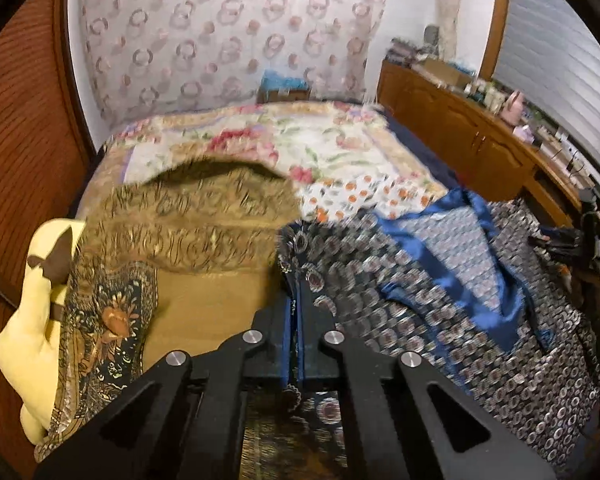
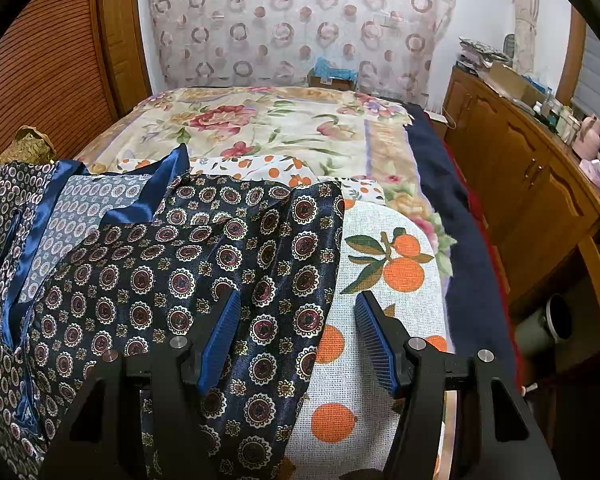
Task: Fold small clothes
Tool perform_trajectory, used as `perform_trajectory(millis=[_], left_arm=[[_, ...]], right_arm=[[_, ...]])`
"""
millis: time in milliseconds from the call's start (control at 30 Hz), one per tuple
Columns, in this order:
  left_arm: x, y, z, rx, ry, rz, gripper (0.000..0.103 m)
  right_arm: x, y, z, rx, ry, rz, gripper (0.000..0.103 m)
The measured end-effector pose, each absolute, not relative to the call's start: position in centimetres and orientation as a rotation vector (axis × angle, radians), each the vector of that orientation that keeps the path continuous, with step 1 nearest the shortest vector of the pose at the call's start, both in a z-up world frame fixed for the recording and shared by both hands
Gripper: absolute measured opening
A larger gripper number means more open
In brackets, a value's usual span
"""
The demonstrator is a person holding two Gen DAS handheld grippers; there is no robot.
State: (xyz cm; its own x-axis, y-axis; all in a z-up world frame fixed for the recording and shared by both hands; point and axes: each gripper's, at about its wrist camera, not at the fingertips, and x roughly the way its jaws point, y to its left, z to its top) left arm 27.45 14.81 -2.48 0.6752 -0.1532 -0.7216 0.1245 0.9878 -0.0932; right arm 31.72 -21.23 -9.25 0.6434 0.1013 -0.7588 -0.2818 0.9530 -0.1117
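Note:
A navy cloth with round medallions and a blue satin border (image 1: pixel 420 300) lies rumpled on the bed. My left gripper (image 1: pixel 297 300) is shut, its blue pads pinching that cloth's left edge, which stands up between the fingertips. In the right wrist view the same navy cloth (image 2: pixel 180 272) drapes across the lower left. Its right edge runs between the pads of my right gripper (image 2: pixel 298 320). Those jaws stand wide apart and do not press on it. The left pad (image 2: pixel 220 340) rests over the cloth and the right pad (image 2: pixel 376 340) over an orange-print cloth.
A brown-gold patterned scarf (image 1: pixel 204 216) and a yellow cloth (image 1: pixel 32 320) lie left of the navy one. An orange-print cloth (image 2: pixel 384 264) lies on the floral bedspread (image 2: pixel 284 128). A wooden cabinet (image 2: pixel 520 184) runs along the right, a louvred door (image 2: pixel 48 80) on the left.

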Motion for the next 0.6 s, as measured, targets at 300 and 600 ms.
perform_trajectory(millis=[300, 600], left_arm=[[24.6, 12.0, -0.1, -0.023, 0.739, -0.221, 0.003], [19.9, 10.3, 1.3, -0.021, 0.675, -0.259, 0.002]], right_arm=[[33.6, -21.2, -8.7, -0.19, 0.879, 0.249, 0.062], [32.0, -19.7, -6.9, -0.206, 0.796, 0.31, 0.004]])
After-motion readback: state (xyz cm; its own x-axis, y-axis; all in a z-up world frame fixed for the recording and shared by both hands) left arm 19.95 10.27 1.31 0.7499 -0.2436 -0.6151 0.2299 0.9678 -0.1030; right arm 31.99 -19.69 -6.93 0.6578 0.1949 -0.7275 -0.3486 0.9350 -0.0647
